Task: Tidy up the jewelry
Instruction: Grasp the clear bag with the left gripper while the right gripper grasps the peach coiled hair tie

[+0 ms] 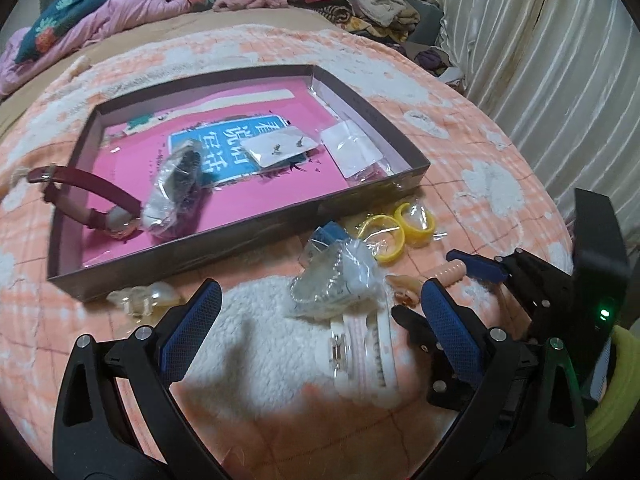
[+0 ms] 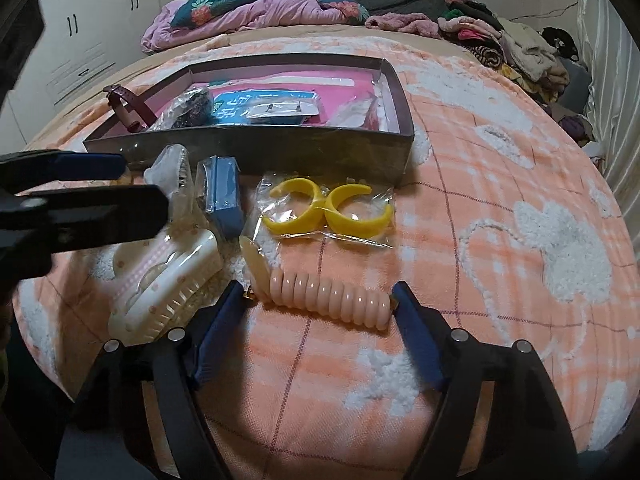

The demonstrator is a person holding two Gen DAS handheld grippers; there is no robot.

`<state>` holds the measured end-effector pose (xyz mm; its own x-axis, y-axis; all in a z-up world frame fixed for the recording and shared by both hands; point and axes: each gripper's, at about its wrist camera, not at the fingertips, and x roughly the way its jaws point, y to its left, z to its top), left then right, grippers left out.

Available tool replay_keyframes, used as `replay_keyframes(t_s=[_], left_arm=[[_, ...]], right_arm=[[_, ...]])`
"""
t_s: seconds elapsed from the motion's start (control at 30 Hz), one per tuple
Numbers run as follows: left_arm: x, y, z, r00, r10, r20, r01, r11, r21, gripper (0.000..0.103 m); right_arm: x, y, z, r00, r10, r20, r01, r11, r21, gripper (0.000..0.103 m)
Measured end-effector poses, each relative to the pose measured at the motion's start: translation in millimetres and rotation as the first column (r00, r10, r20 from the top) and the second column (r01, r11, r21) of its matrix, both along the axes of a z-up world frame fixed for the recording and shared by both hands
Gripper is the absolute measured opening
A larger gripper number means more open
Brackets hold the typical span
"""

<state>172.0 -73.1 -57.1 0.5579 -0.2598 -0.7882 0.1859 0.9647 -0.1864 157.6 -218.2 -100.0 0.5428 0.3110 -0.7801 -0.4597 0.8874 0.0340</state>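
Note:
A shallow box [image 1: 256, 236] with a pink floor lies on the bed and holds a red-strap watch [image 1: 100, 196], a bagged dark piece [image 1: 178, 184] and earring cards [image 1: 280, 148]. My left gripper [image 1: 320, 300] is open above a bagged chain [image 1: 332, 280] and a white hair claw [image 1: 360, 348]. My right gripper [image 2: 320, 300] is open, its fingers on either side of a peach coil hair tie [image 2: 332, 300]. Bagged yellow hoops [image 2: 328, 208] and a blue bagged item [image 2: 224, 196] lie in front of the box [image 2: 248, 148].
An orange-and-white plush blanket [image 2: 500, 200] covers the bed. Piles of clothes [image 2: 512, 44] lie at the far right, a pink quilt [image 2: 248, 12] at the head. A curtain [image 1: 540, 60] hangs on the right. A clear clip [image 1: 140, 296] lies by the box's near corner.

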Motion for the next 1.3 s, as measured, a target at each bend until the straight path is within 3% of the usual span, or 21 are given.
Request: replay_keyframes(t_s=[0.1, 0.2, 0.33, 0.37, 0.5, 0.53, 0.73, 1.0, 1.3], left_arm=[[7, -2, -5, 1.0, -0.009, -0.013, 0.009, 1.0, -0.006, 0.086], [12, -5, -12, 0.999, -0.021, -0.027, 0.021, 1.0, -0.009, 0.076], [17, -9, -22, 0.998, -0.039, -0.052, 0.039, 0.999, -0.011, 0.048], [17, -8, -23, 0.998, -0.037, -0.05, 0.036, 0.999, -0.018, 0.045], [14, -7, -17, 0.999, -0.038, -0.023, 0.038, 0.999, 0.01, 0.037], [13, -7, -15, 0.999, -0.035, -0.012, 0.035, 0.999, 0.019, 0.035], [5, 9, 3, 0.999, -0.006, 0.038, 0.007, 1.0, -0.007, 0.032], [1, 33, 23, 0.995, 0.053, 0.086, -0.051, 0.998, -0.027, 0.032], [-7, 63, 46, 0.982, 0.123, 0.141, -0.114, 0.991, -0.066, 0.032]], right_arm=[[1, -5, 1, 1.0, -0.007, -0.005, 0.007, 1.0, 0.02, 0.068], [4, -12, 4, 1.0, -0.027, -0.008, 0.028, 0.999, 0.042, 0.049], [7, -20, 5, 0.999, -0.045, -0.023, 0.046, 0.997, 0.07, 0.04], [8, -20, 5, 0.999, -0.041, -0.029, 0.043, 0.997, 0.072, 0.042], [7, -22, 7, 0.998, -0.032, -0.048, 0.038, 0.992, 0.124, 0.071], [6, -22, 7, 0.999, -0.032, -0.042, 0.037, 0.992, 0.123, 0.071], [11, -16, 6, 0.999, -0.042, -0.029, 0.045, 0.993, 0.111, 0.073], [11, -18, 8, 0.999, -0.042, -0.011, 0.043, 0.992, 0.12, 0.068], [9, -49, 21, 0.992, -0.127, -0.025, 0.129, 0.975, 0.18, 0.054]])
